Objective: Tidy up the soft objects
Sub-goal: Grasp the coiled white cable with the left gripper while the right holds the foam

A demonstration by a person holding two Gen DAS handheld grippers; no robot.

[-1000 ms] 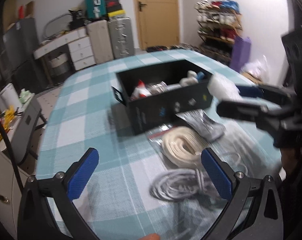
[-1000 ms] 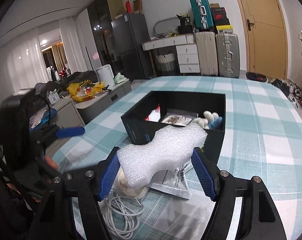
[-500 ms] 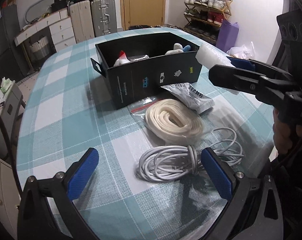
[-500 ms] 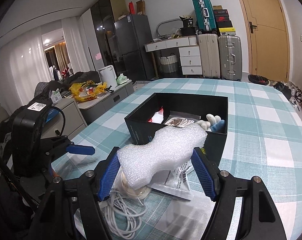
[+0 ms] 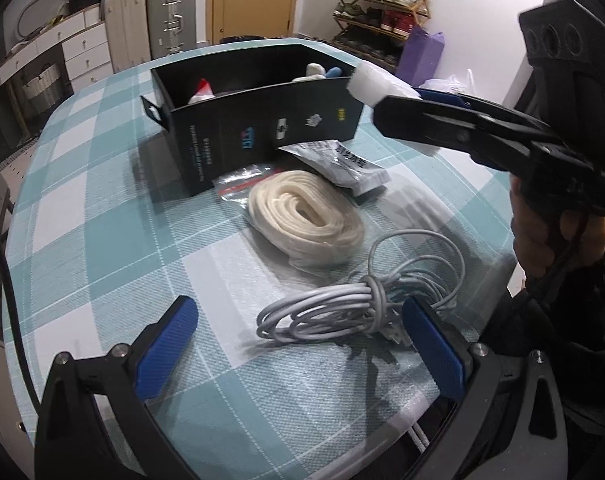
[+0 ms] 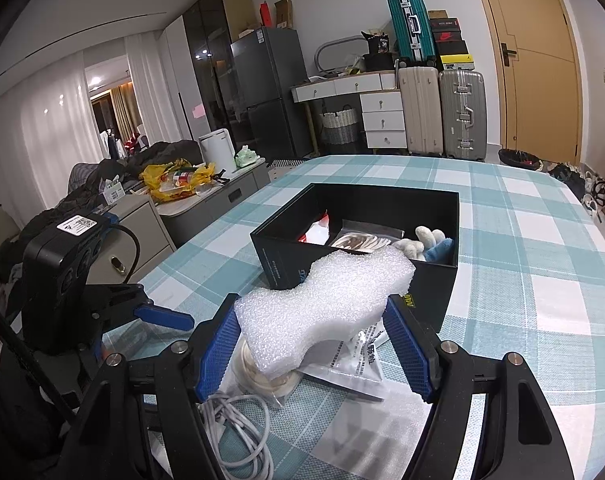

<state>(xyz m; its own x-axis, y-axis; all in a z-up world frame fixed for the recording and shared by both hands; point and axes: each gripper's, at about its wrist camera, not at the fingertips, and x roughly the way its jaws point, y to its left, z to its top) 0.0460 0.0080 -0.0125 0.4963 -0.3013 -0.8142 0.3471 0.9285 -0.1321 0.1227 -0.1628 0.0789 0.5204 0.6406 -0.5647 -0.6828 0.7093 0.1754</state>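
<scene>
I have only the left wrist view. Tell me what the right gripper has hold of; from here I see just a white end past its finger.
Observer: The right gripper is shut on a white foam piece with a wavy outline, pads pressing both its ends.
Operator: Report what is in the black box.
Observer: The black box holds a flat packet with a brown print in its middle, hidden from you by the front wall.
Operator: Say where the foam is relative to the box.
Observer: It hangs short of the box's near wall, above the silver pouch, not over the opening.
</scene>
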